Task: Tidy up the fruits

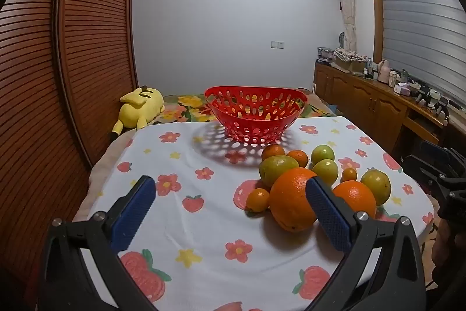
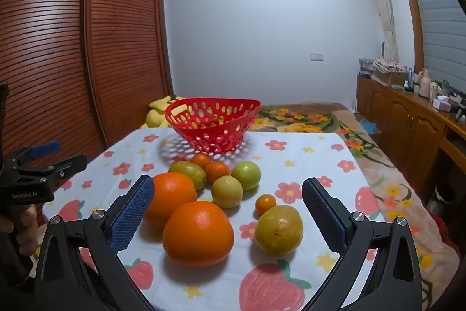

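Observation:
A red perforated basket [image 1: 255, 112] [image 2: 212, 124] stands empty at the far side of the table. In front of it lies a cluster of fruit: two big oranges [image 1: 291, 200] [image 2: 198, 233], several green-yellow fruits [image 1: 278, 169] [image 2: 279, 229] and several small tangerines [image 1: 257, 199] [image 2: 265, 202]. My left gripper [image 1: 230, 188] is open and empty, left of the cluster, its right finger in front of a big orange. My right gripper [image 2: 228, 191] is open and empty, low above the near fruits. Each gripper shows at the edge of the other's view [image 1: 445, 179] [image 2: 43, 162].
The table carries a white cloth with flowers and strawberries [image 1: 186, 165] [image 2: 305, 159]. A yellow plush toy [image 1: 139, 107] lies on the bed behind it. A louvred wooden wardrobe [image 1: 72, 48] stands left, a cluttered wooden sideboard [image 2: 407, 118] right.

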{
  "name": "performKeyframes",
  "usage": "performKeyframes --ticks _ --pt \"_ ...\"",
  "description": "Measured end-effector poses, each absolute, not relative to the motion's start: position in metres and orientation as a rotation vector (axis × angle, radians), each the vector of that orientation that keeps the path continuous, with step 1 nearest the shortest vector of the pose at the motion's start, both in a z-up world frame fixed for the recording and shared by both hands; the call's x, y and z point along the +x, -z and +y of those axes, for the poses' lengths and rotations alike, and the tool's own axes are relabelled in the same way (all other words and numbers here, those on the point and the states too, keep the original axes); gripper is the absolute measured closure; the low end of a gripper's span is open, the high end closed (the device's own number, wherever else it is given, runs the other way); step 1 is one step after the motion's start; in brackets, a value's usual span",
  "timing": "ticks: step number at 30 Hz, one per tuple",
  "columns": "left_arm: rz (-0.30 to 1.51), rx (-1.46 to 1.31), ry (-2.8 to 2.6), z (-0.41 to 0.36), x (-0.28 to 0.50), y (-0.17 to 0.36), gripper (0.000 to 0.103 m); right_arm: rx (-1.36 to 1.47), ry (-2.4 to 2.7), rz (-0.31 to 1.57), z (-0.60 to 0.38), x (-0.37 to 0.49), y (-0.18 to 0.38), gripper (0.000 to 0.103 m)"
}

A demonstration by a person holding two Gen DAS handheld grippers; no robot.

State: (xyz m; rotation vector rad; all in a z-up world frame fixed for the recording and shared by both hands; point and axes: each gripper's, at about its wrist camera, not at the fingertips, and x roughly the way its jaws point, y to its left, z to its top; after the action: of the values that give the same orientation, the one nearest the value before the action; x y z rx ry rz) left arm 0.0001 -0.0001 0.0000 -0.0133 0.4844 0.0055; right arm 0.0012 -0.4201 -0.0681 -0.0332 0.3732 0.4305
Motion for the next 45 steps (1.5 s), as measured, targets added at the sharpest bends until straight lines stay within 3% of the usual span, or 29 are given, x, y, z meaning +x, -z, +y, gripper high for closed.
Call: performKeyframes --ticks 45 --pt "0.43 0.002 0.01 -0.008 -0.014 -0.017 0.0 -0.056 -0.429 0.366 -0.415 -0.007 0.063 0.0"
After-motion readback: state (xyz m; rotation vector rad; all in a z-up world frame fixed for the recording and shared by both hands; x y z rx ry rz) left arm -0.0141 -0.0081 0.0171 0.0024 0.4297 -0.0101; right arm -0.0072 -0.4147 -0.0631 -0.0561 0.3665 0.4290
